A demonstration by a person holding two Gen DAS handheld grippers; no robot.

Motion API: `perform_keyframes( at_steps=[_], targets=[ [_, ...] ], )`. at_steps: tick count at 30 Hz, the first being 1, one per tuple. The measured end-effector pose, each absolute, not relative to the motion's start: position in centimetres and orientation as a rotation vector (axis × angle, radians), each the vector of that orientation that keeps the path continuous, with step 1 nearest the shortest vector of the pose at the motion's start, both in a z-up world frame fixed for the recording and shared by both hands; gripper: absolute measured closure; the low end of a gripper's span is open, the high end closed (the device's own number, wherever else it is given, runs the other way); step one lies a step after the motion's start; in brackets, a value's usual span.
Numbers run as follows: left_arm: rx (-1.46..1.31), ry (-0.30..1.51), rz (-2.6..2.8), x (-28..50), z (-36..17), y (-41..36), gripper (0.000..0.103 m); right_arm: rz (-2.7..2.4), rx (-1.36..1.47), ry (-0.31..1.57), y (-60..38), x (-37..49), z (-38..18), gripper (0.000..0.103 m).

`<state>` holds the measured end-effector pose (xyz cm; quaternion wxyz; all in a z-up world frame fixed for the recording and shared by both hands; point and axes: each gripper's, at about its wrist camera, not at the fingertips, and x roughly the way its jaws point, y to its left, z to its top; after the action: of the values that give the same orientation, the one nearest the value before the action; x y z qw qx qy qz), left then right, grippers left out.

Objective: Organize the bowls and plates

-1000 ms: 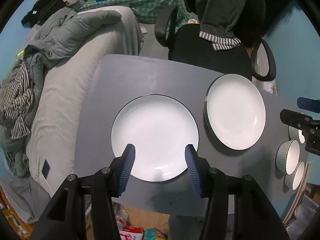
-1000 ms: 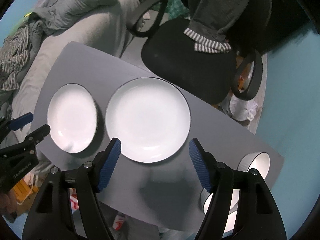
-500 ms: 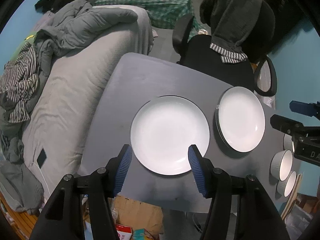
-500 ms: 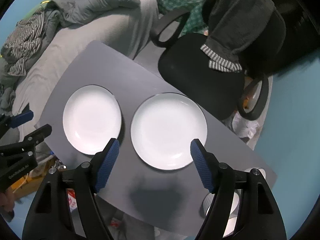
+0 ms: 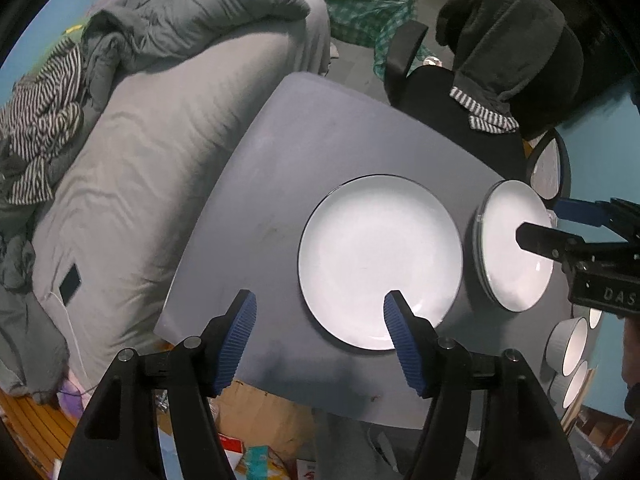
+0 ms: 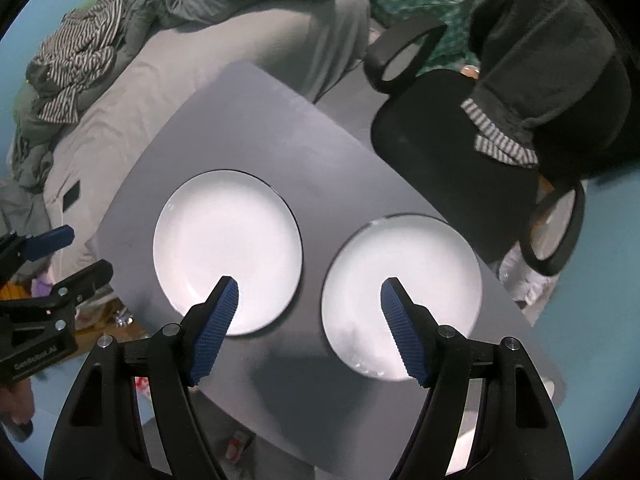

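Left tongs (image 5: 318, 314): spread wide, empty, above the table's (image 5: 280, 168) near edge.
Right tongs (image 6: 308, 304): spread, empty, between both plates.
Single plate (image 5: 380, 260): mid-table.
Plate stack (image 5: 514, 244): just right, seemingly two plates.
Ribbed bowls (image 5: 568, 346): near right corner.
Advice: pinch the single plate's near rim, lift level, centre it on the stack.

Left gripper (image 5: 320, 308): low middle of left wrist view, jaws wide apart, nothing between blue pads (image 5: 236, 336). Black arms run down to bottom edge. Same gripper shows at left edge of right wrist view, pointing right.

Right gripper (image 6: 308, 300): low middle of right wrist view, jaws wide apart too, holding nothing. Blue pads (image 6: 400, 328) face each other. Shows at right edge of left wrist view, pointing left.
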<state>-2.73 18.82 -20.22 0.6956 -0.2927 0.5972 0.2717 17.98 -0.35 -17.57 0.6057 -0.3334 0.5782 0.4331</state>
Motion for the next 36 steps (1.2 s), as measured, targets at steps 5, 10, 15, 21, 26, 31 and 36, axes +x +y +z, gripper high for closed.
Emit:
perform_keyframes(
  at_steps=[5, 10, 15, 21, 26, 31, 36],
  targets=[
    [-0.699, 1.351, 0.603, -3.2, -22.2, 20.2, 0.035, 1.01, -0.787, 1.355, 1.7, 18.0, -19.8, 0.03],
    [-0.737, 1.367, 0.589, -3.4, -24.3, 21.1, 0.035, 1.051, -0.775, 1.387, 3.2, 18.4, -22.5, 0.03],
    [-0.781, 1.381, 0.585, -3.6, -26.2, 21.9, 0.035, 1.047, -0.791, 1.421, 3.8, 18.9, -25.4, 0.03],
    [-0.842, 1.385, 0.575, -4.0, -28.5, 22.1, 0.035, 1.075, -0.761, 1.47, 4.0, 18.6, -26.8, 0.03],
    [-0.863, 1.398, 0.569, -4.0, -30.0, 21.9, 0.035, 1.083, -0.735, 1.487, 4.1, 18.7, -27.7, 0.03],
    [-0.867, 1.401, 0.562, -3.8, -30.6, 22.0, 0.035, 1.084, -0.729, 1.499, 3.8, 18.3, -28.5, 0.03],
    [-0.876, 1.408, 0.558, -3.6, -31.1, 22.1, 0.035, 1.083, -0.714, 1.526, 3.7, 18.1, -29.2, 0.032]
  ],
)
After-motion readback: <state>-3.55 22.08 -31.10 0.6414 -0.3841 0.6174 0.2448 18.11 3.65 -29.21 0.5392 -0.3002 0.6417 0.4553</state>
